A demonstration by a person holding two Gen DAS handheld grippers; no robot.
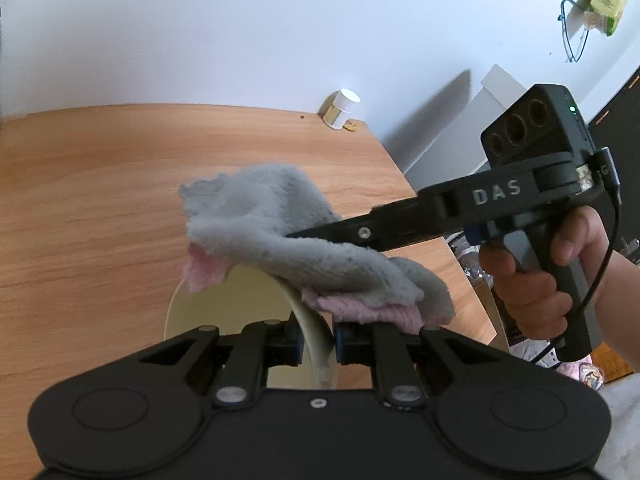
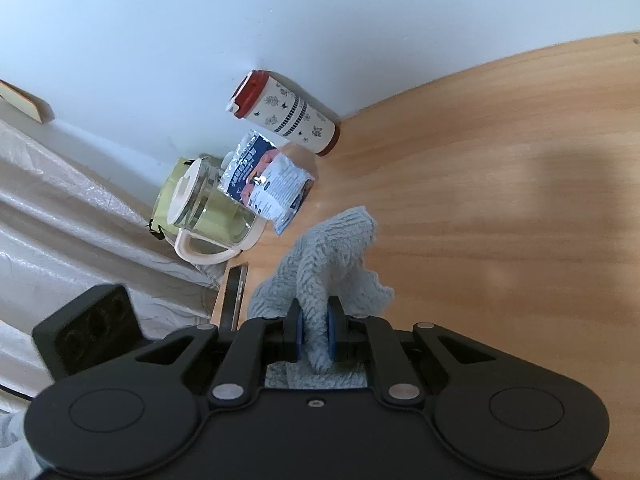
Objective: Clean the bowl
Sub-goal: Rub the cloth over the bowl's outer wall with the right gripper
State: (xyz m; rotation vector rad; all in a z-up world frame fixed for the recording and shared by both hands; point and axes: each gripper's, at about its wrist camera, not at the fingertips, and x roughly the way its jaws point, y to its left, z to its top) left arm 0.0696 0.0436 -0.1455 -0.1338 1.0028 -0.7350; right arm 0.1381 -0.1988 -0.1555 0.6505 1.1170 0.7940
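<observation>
The left gripper [image 1: 316,340] has its jaws clamped narrowly on the rim of the cream bowl [image 1: 224,312], which stands tilted on edge above the wooden tabletop [image 1: 100,200], its hollow facing left in the left wrist view. A grey cloth [image 1: 280,236] with a pink underside drapes over the bowl's upper rim and down its right side. The right gripper [image 2: 314,334] reaches in from the right, held by a hand [image 1: 540,276], its jaws pinched tight on a fold of the cloth. At the tabletop's far edge by the wall stands a small white jar [image 1: 342,110]. The right wrist view shows a patterned tumbler [image 2: 286,114], a foil packet [image 2: 268,184] and a glass jug [image 2: 208,208] near the wall.
</observation>
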